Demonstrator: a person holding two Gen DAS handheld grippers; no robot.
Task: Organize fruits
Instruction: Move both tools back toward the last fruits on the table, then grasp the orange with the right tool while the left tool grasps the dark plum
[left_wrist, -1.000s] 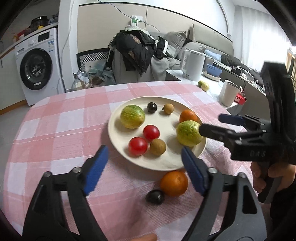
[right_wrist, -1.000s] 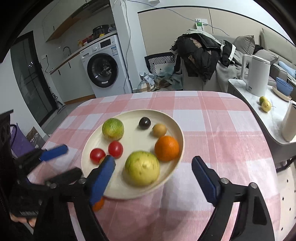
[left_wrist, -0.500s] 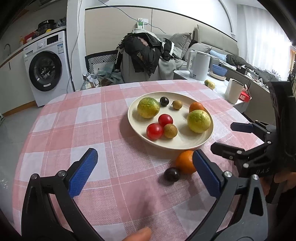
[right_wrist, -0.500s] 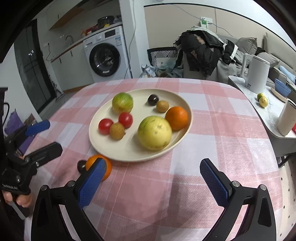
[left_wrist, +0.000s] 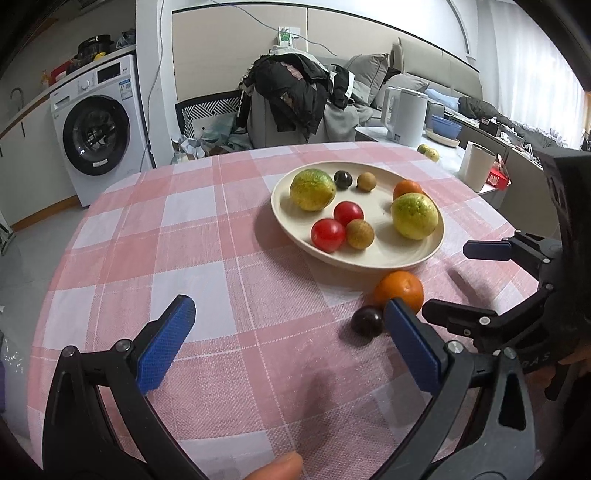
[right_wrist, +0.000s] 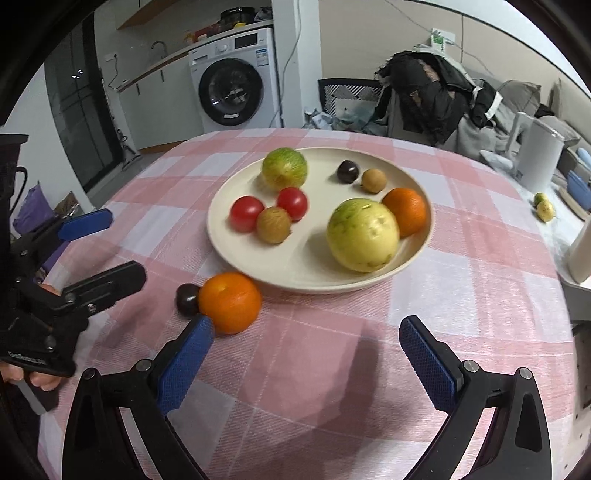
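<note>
Your right gripper (right_wrist: 308, 354) hangs wide open at the bottom of the frame over the pink checked tablecloth (right_wrist: 332, 387). Just above its left pad, an orange (right_wrist: 229, 302) touches a dark plum (right_wrist: 187, 299), both off the cream plate (right_wrist: 295, 275) at centre. Your left gripper (right_wrist: 98, 251) sits empty at the left edge.

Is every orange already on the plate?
No, one orange sits on the tablecloth beside a dark plum, outside the plate.
</note>
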